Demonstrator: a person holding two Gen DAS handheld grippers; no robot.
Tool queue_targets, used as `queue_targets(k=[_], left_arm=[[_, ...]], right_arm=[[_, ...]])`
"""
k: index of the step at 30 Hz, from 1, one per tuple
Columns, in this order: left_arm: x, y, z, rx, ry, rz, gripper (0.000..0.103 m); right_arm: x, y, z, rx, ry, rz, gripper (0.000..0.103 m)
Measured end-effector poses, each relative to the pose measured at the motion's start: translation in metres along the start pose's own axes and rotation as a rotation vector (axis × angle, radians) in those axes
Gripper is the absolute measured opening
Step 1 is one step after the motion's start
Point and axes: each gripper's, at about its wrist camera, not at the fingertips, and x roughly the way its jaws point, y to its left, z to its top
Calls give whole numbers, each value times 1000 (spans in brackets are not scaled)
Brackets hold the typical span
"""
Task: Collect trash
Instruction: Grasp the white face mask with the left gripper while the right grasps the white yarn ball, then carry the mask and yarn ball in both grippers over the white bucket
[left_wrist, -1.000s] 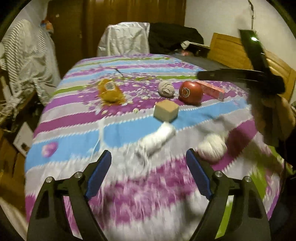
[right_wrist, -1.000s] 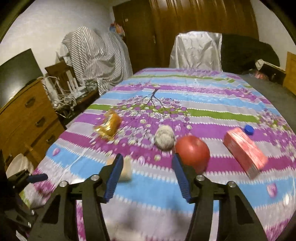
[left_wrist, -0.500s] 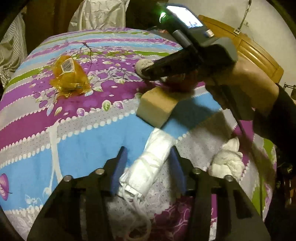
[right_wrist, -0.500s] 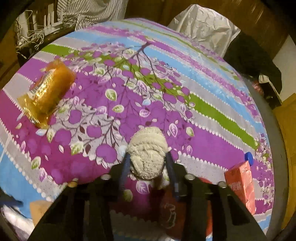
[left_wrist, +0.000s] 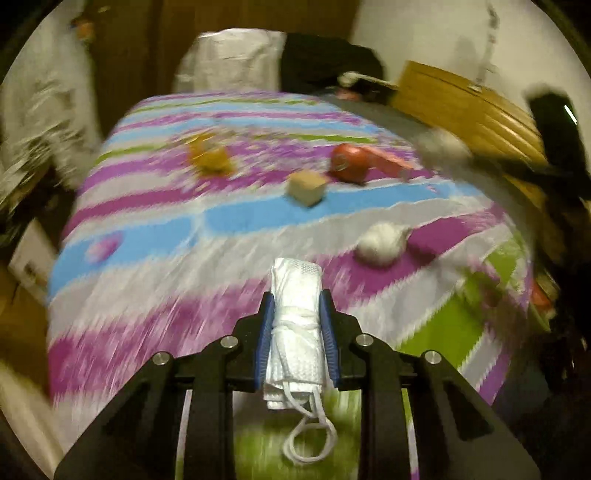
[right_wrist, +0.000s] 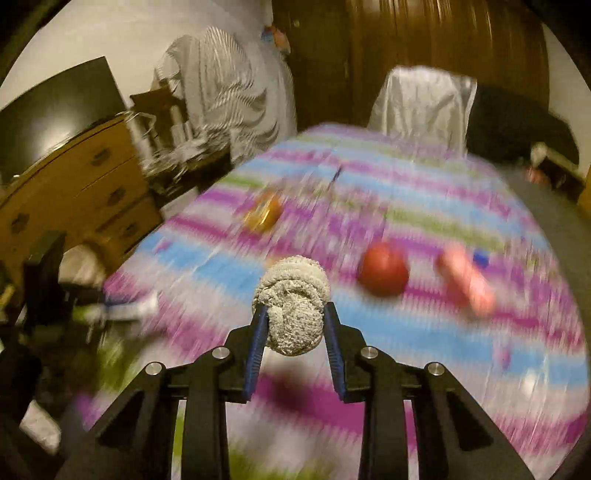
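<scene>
We see the striped bedspread (left_wrist: 155, 236) below both grippers. Above its near edge, our left gripper (left_wrist: 296, 306) has just closed its jaws on a folded white face mask (left_wrist: 295, 328), and our right gripper (right_wrist: 293, 317) clamps a grey knitted ball (right_wrist: 291, 306) lifted clear of it.

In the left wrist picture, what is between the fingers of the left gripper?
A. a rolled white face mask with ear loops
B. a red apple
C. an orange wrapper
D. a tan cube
A: the left gripper is shut on the rolled white face mask, its loops hanging below, while the tan cube lies on the bedspread.
</scene>
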Motion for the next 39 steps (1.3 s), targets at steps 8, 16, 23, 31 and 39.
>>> queue_targets(k=[8,16,23,31,39], left_arm=[[-6,21,-50,-168,-36,292,29],[-10,22,-58,-217,-127,319,65],[10,9,-61,-160,-84,338,58],[4,17,-68,-223,-104,290,24],[-41,-11,-71,-230,-145,487,24]], right_arm=[[25,12,-113,101,60,-12,35],[14,3,-126,214,-59,-29,70],[49,2,-119,249,-21,-10,47],[49,0,-123,314,-57,4,40],[18,46,-104,239,-121,78,40]])
